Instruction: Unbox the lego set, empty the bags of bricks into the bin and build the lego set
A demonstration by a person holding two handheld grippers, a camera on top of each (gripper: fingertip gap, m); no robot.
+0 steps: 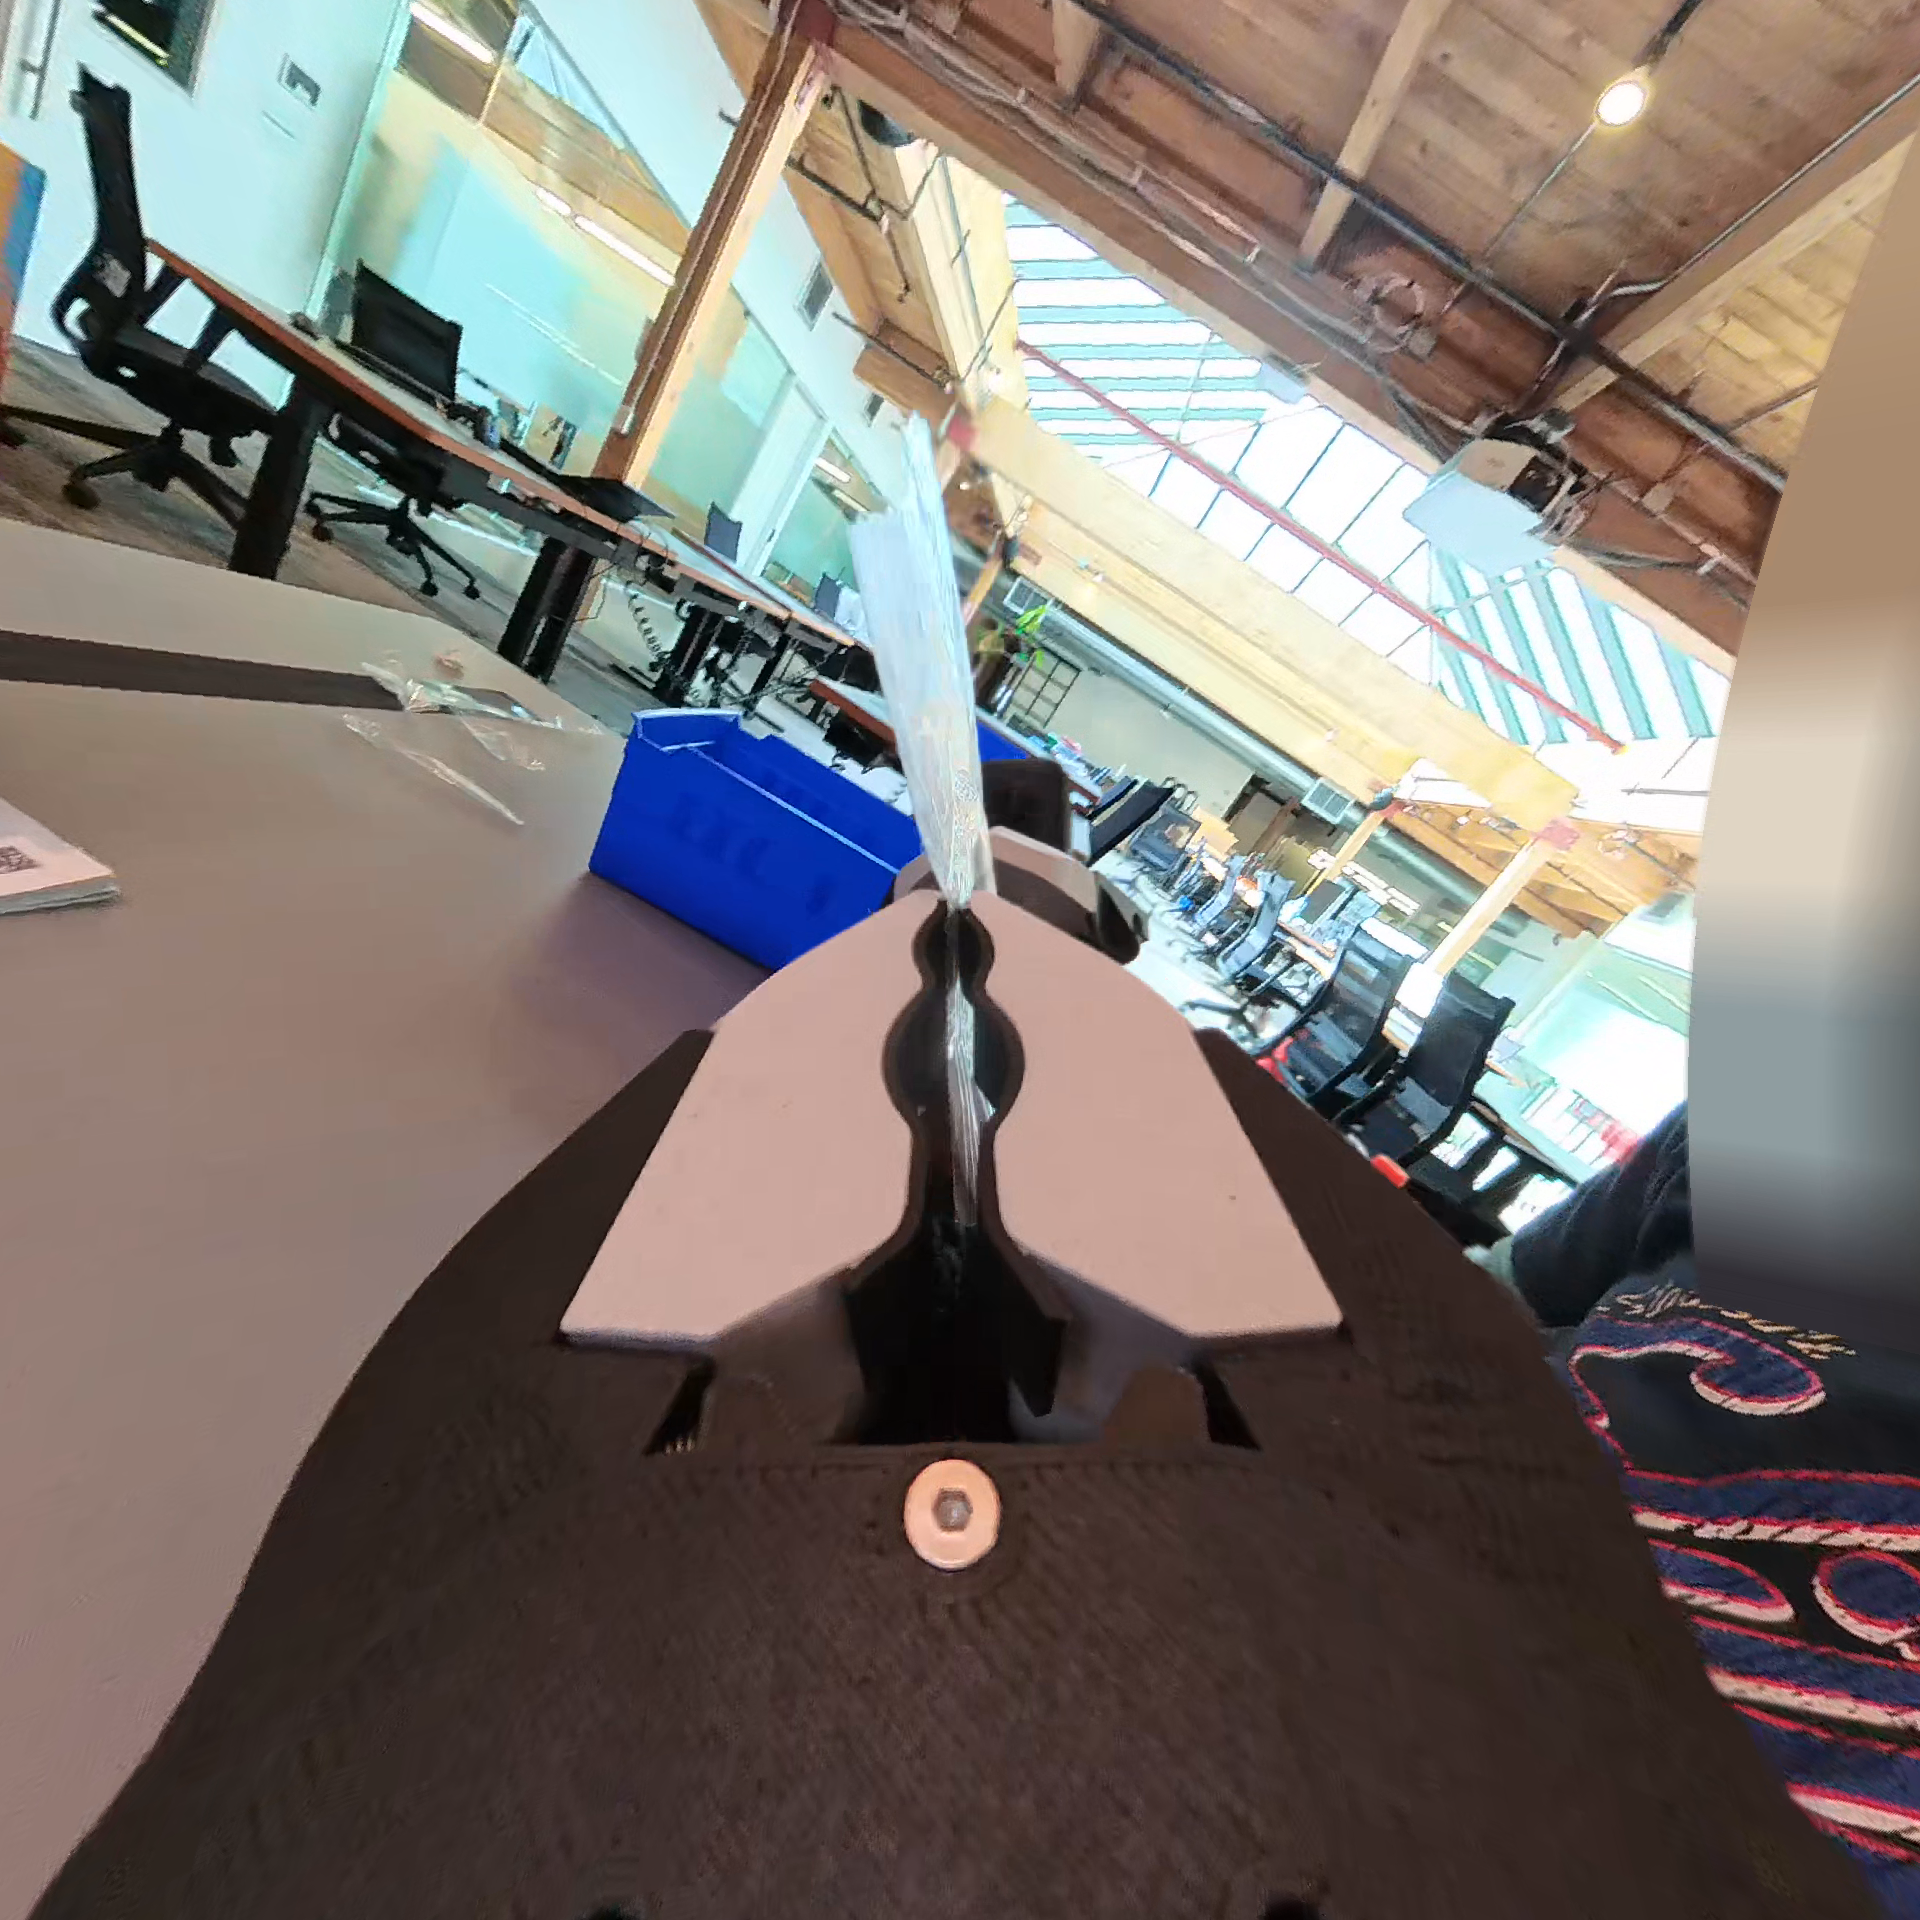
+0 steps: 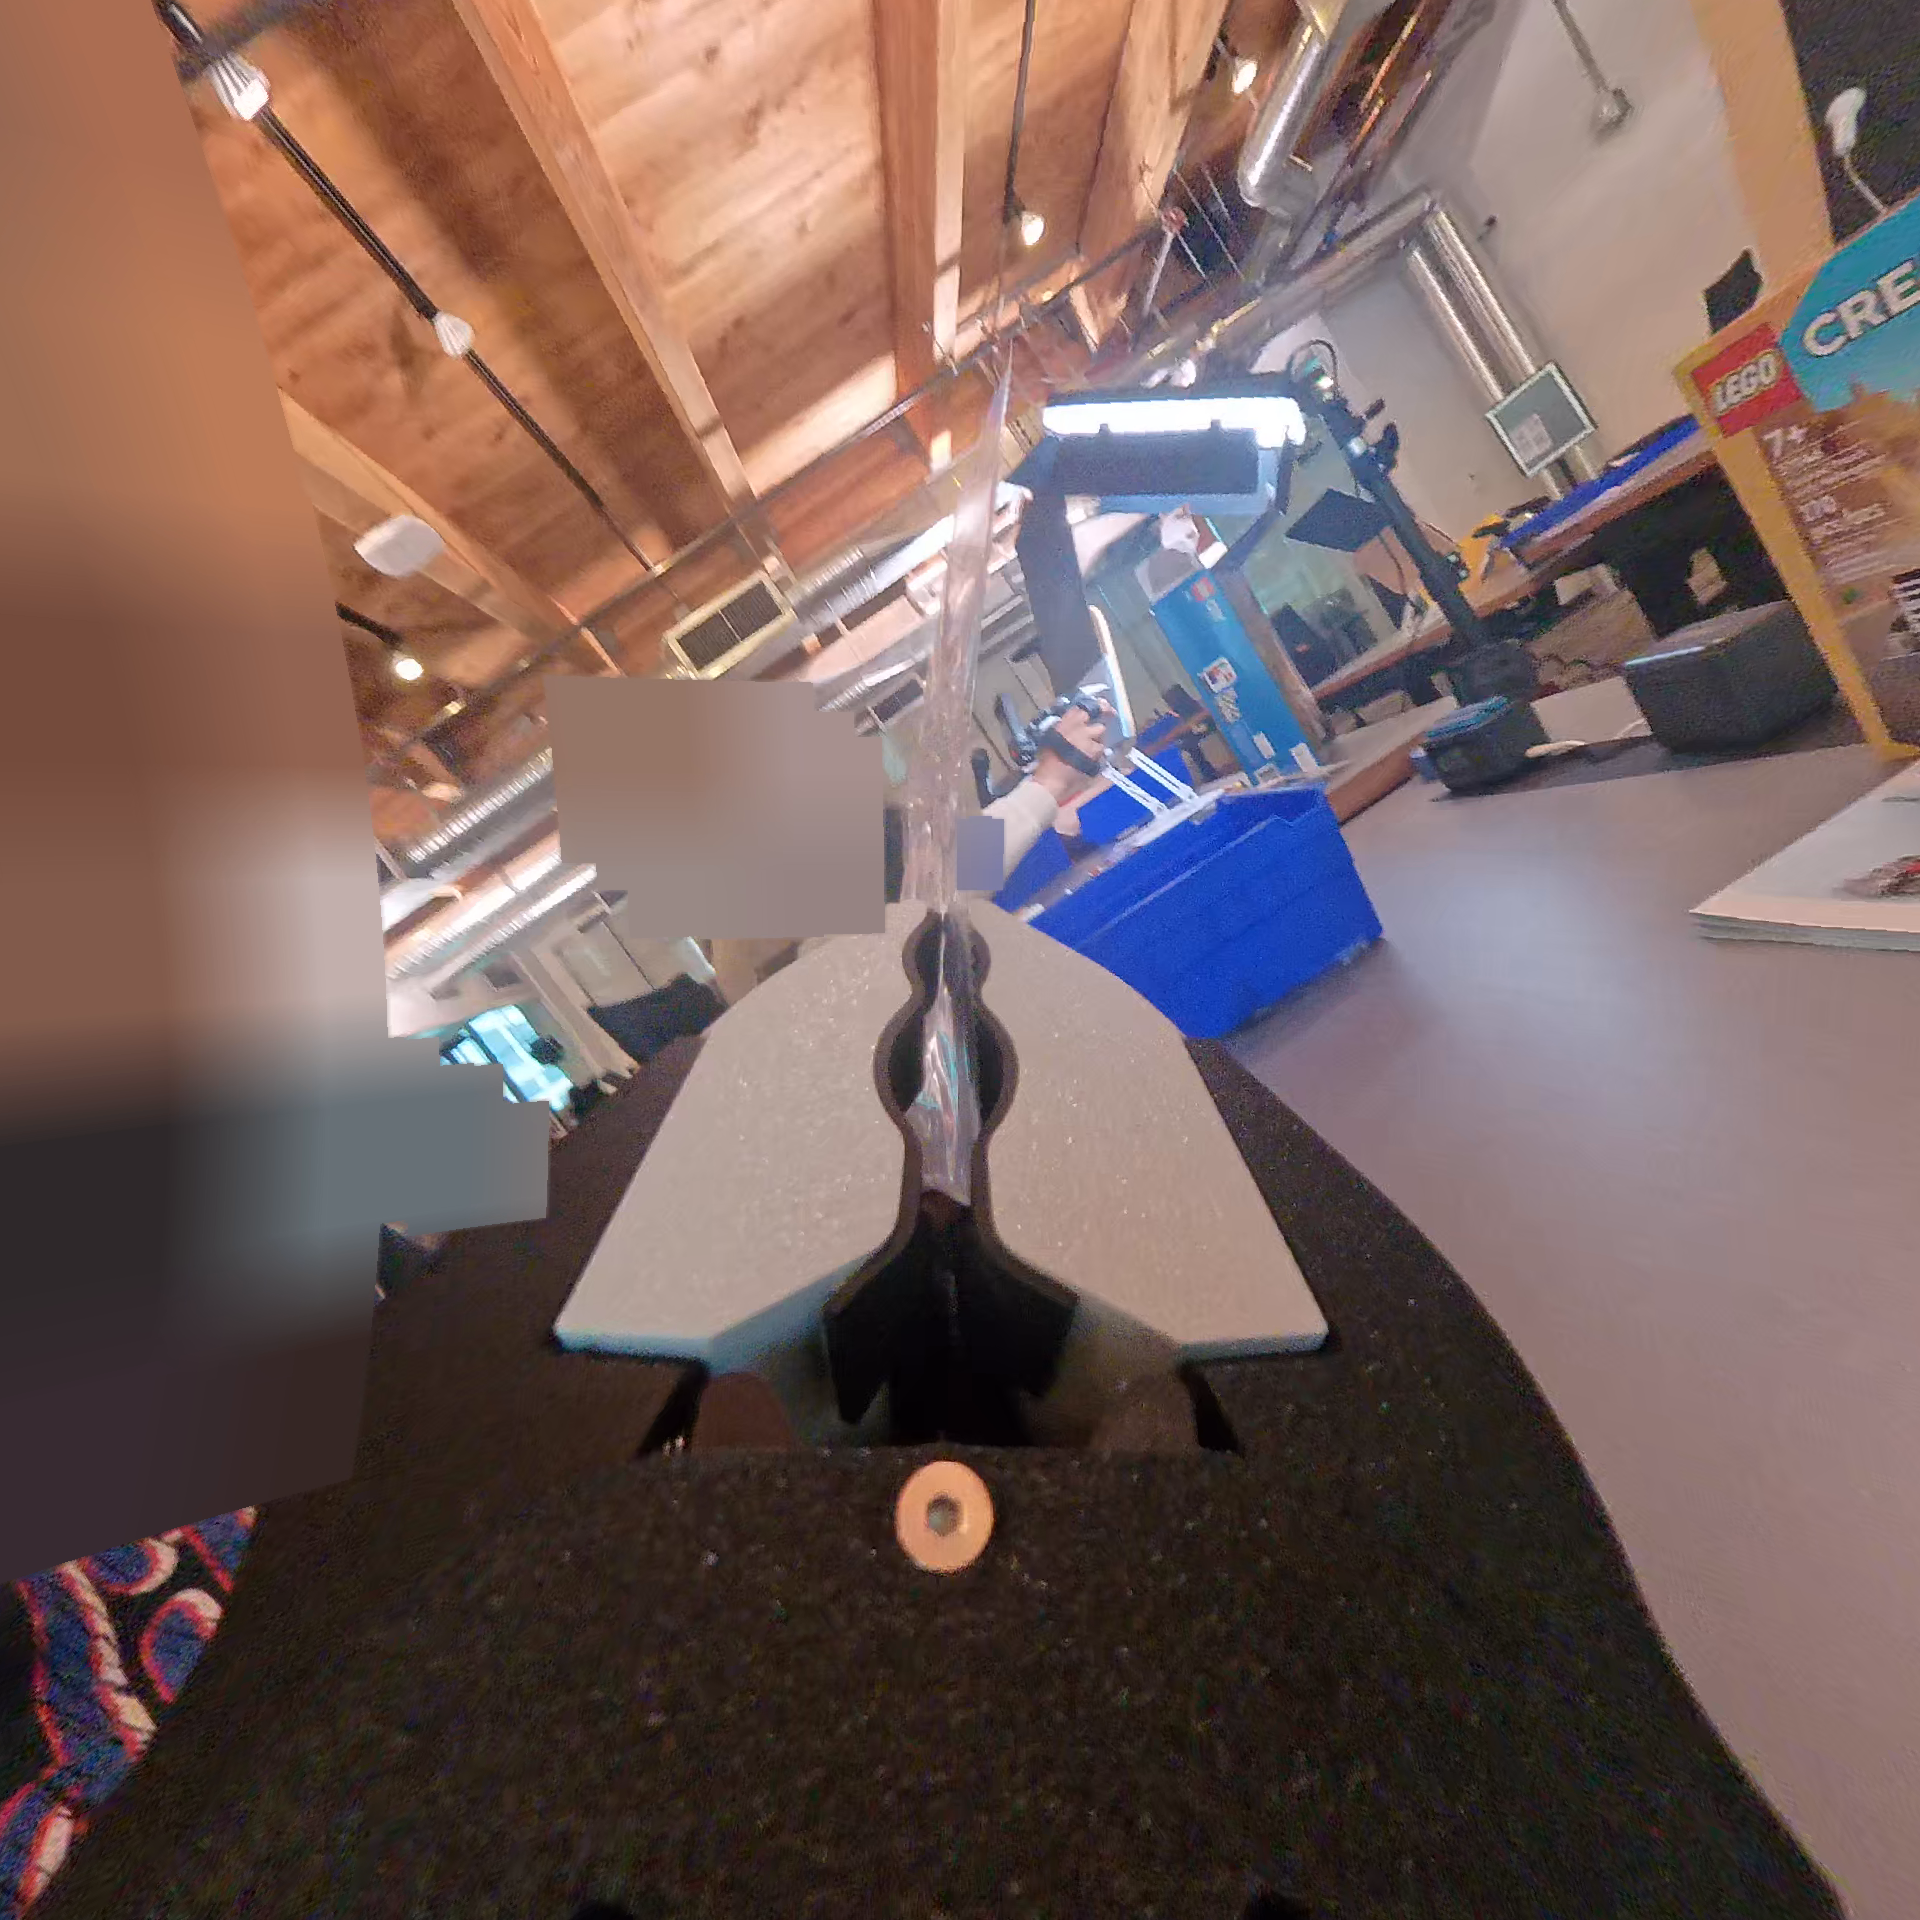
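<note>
My left gripper (image 1: 954, 914) is shut on a clear plastic bag (image 1: 920, 644) that stands edge-on, straight up from the fingertips. My right gripper (image 2: 943, 920) is shut on a clear plastic bag (image 2: 961, 644), seen edge-on too; I cannot tell whether it is the same bag. Both are raised above the grey table (image 1: 260, 987). The blue bin (image 1: 748, 831) sits on the table just beyond the left gripper; it also shows in the right wrist view (image 2: 1216, 914). Part of the other gripper (image 1: 1039, 842) shows behind the left fingertips. The lego box (image 2: 1829, 499) stands at the far right.
An instruction booklet (image 2: 1829, 883) lies on the table right of the bin, and its corner shows in the left wrist view (image 1: 52, 862). Empty clear bags (image 1: 447, 717) lie far left on the table. A dark case (image 2: 1725, 686) sits behind. A patterned sleeve (image 1: 1787, 1558) is close.
</note>
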